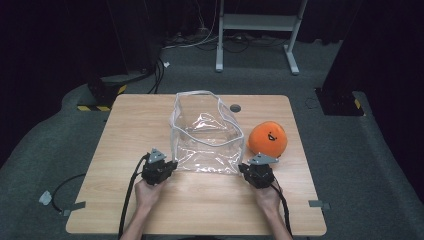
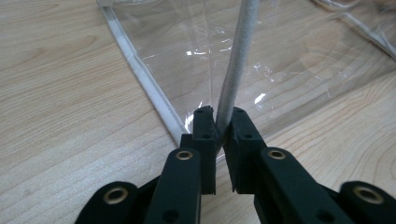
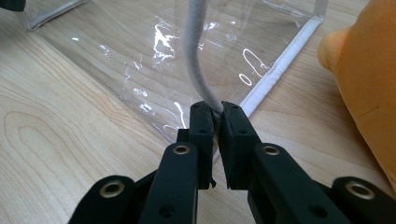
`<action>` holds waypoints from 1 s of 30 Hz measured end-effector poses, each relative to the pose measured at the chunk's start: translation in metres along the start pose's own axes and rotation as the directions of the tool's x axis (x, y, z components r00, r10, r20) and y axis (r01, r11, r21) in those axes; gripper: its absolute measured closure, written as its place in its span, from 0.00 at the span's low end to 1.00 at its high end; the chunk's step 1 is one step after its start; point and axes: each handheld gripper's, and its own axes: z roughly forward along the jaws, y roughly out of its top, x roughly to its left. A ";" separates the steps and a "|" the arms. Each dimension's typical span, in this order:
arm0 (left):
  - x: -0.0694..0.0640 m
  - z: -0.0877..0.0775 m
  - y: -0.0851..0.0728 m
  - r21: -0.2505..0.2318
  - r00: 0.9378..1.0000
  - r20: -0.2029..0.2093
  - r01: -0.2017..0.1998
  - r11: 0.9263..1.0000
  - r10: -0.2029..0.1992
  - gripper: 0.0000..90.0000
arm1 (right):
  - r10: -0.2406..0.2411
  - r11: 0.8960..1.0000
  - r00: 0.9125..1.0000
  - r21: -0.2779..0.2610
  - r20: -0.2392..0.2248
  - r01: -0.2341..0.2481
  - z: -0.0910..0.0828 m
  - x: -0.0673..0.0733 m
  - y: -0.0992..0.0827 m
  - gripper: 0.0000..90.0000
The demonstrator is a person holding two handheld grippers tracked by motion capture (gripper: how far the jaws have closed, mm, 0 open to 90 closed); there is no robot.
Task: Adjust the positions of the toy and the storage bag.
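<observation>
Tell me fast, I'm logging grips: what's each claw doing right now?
Left claw: closed on the white edge cord of the clear bag.
Right claw: closed on the same bag's edge cord at its other near corner.

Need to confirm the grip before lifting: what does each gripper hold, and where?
Both hold the clear bag: left gripper and right gripper each clamp its white-trimmed rim.

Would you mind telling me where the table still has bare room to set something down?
The widest free patch is the left strip of the table, beside the clear bag. The near edge behind both hands is bare too. It is crowded on the right, where the orange plush toy sits close to the bag and the right hand-held gripper.
</observation>
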 end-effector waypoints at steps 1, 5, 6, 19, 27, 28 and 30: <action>0.000 0.000 0.000 0.003 1.000 0.000 -0.007 1.000 0.007 0.93 | -0.003 1.000 1.000 0.000 0.001 0.003 0.000 0.000 0.000 0.94; -0.002 -0.001 -0.001 -0.002 1.000 -0.004 -0.013 1.000 0.013 0.95 | -0.014 1.000 1.000 0.001 0.002 0.014 -0.002 0.002 0.000 0.95; -0.001 -0.002 -0.001 0.003 1.000 -0.005 -0.023 1.000 0.023 0.95 | -0.023 1.000 1.000 0.002 0.003 0.023 -0.002 0.003 0.000 0.95; 0.001 -0.017 -0.008 0.004 1.000 0.001 -0.019 1.000 0.019 0.95 | -0.042 0.999 0.999 0.001 -0.031 0.043 -0.008 0.013 -0.005 0.96; 0.001 -0.027 -0.013 0.004 1.000 -0.002 -0.021 1.000 0.021 0.95 | -0.053 0.999 0.997 -0.003 -0.052 0.053 -0.013 0.021 -0.010 0.96; 0.001 -0.028 -0.014 0.004 1.000 -0.002 -0.021 1.000 0.021 0.95 | -0.053 0.999 0.997 -0.002 -0.053 0.053 -0.013 0.022 -0.010 0.96; 0.001 -0.030 -0.015 0.005 1.000 -0.001 -0.016 1.000 0.016 0.95 | -0.056 0.998 0.997 -0.003 -0.059 0.056 -0.015 0.024 -0.012 0.96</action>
